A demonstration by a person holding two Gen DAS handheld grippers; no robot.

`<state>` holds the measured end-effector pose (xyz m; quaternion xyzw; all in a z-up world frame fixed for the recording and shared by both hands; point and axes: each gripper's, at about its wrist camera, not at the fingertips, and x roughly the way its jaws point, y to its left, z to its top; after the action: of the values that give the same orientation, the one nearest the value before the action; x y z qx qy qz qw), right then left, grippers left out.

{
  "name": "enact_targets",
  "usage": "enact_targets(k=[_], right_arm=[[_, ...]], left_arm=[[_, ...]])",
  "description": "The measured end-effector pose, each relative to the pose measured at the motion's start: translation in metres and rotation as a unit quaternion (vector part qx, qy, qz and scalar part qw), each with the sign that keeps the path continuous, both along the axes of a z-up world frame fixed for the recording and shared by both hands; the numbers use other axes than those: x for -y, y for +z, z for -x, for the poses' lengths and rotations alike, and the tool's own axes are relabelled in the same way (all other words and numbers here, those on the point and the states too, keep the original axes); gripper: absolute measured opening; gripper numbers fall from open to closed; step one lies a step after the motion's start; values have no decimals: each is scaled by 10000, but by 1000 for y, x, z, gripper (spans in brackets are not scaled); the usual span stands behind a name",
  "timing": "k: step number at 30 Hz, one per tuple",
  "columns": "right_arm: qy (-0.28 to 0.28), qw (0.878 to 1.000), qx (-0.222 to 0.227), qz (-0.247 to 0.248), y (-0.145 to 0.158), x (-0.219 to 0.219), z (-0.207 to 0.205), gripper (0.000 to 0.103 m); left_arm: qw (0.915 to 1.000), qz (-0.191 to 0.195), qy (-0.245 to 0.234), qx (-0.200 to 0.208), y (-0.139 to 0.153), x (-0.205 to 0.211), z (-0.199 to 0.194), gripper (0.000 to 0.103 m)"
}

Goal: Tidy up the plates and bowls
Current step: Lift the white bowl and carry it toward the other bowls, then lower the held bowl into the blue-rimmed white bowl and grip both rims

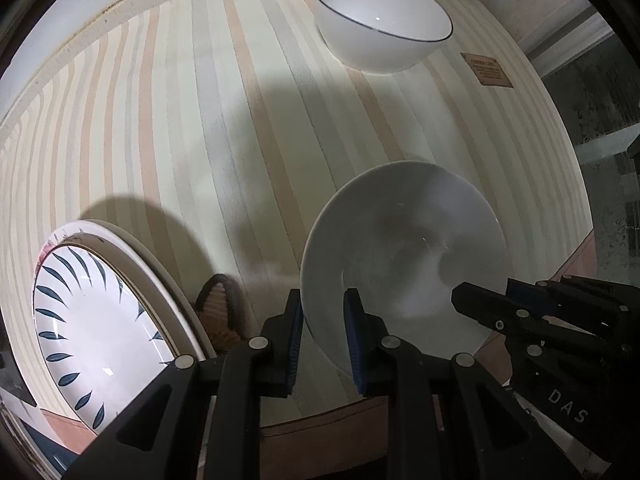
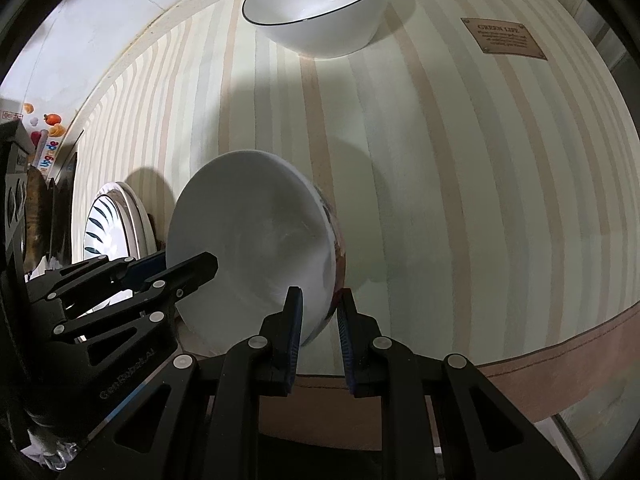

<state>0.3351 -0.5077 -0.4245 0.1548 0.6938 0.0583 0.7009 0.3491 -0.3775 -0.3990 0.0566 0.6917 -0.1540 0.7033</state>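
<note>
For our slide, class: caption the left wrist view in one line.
Both tongs, left and right, grip a white bowl's rim above the striped tablecloth.

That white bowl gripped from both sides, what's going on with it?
A person is tidying dishes using two hand-held tongs. Both the left tongs and the right tongs are clamped on opposite rims of the white bowl, above the striped tablecloth. A black-rimmed bowl sits further back, and a leaf-patterned plate lies on another plate off to the left. Where the bowl is headed can't be told yet.
</note>
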Motion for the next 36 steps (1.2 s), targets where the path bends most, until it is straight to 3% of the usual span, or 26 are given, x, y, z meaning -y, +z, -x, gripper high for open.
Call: enact_targets(k=[6, 13, 14, 15, 17, 23, 32, 33, 34, 36], right_arm=[[-88, 9997, -90, -224, -3, 11, -2, 20], [-267, 9993, 151, -218, 30, 36, -3, 21], [-364, 9988, 202, -264, 38, 44, -6, 23], [-447, 9982, 246, -300, 44, 50, -11, 32], [-544, 9971, 352, -394, 53, 61, -24, 45], [-711, 9940, 733, -400, 58, 89, -89, 47], [-729, 9957, 529, -207, 13, 102, -171, 47], [-720, 9960, 481, -221, 6, 103, -176, 42], [-732, 9960, 450, -228, 1, 103, -180, 31], [-737, 9963, 382, -226, -9, 104, -185, 14]], left_arm=[[9999, -135, -47, 20, 5, 0, -1, 18], [9969, 212, 346, 673, 77, -17, -17, 21], [9958, 283, 407, 764, 85, -18, -26, 26], [9949, 342, 451, 836, 91, -19, -33, 29], [9930, 384, 541, 978, 96, -17, -57, 30], [9929, 509, 757, 759, 70, -10, -132, 30], [9970, 558, 532, 38, 7, 33, -195, 29], [9975, 508, 492, -24, 0, 38, -200, 29], [9977, 495, 471, -43, -3, 41, -200, 28], [9978, 495, 426, -55, -7, 47, -200, 15]])
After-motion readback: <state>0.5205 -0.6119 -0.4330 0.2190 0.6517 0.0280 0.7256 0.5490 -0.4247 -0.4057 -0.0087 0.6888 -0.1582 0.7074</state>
